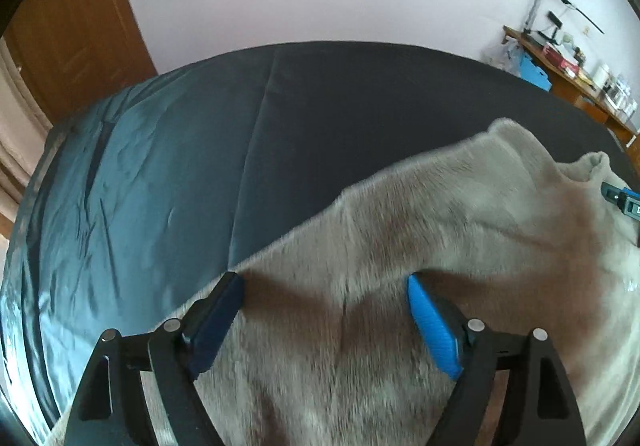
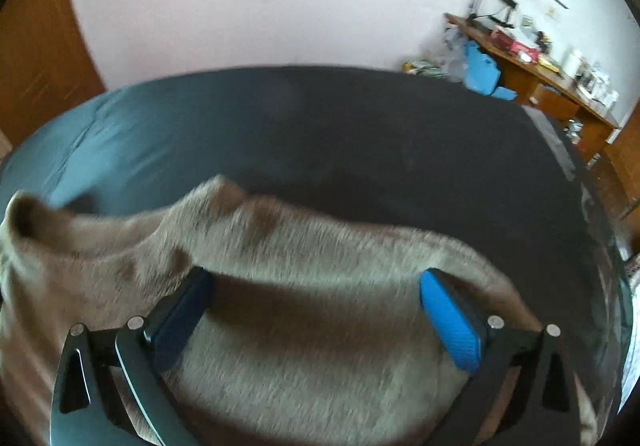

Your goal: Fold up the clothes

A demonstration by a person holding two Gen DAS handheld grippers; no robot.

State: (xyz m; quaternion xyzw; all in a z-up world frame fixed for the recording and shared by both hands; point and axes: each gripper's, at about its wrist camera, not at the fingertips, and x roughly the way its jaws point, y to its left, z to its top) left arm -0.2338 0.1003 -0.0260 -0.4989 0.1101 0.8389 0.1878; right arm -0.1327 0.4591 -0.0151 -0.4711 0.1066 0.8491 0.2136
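Observation:
A fuzzy grey-beige garment (image 1: 460, 213) lies spread on a bed with a dark sheet (image 1: 320, 105). My left gripper (image 1: 324, 282) hangs over the garment's left part, jaws wide, blue pads apart with only loose fabric under them. The garment's neck opening (image 1: 596, 161) shows at the right, beside a bit of my other gripper at the frame edge. In the right wrist view the same garment (image 2: 280, 238) has a raised fold across it, just beyond my right gripper (image 2: 316, 278). That gripper is open, nothing pinched. The sheet (image 2: 360, 125) stretches beyond.
A pale wall stands behind the bed. At the far right a cluttered wooden desk (image 2: 540, 65) has a blue item (image 2: 484, 73) next to it. A brown wooden door or wardrobe (image 1: 72, 25) stands at the left. Bare sheet lies left of the garment and beyond it.

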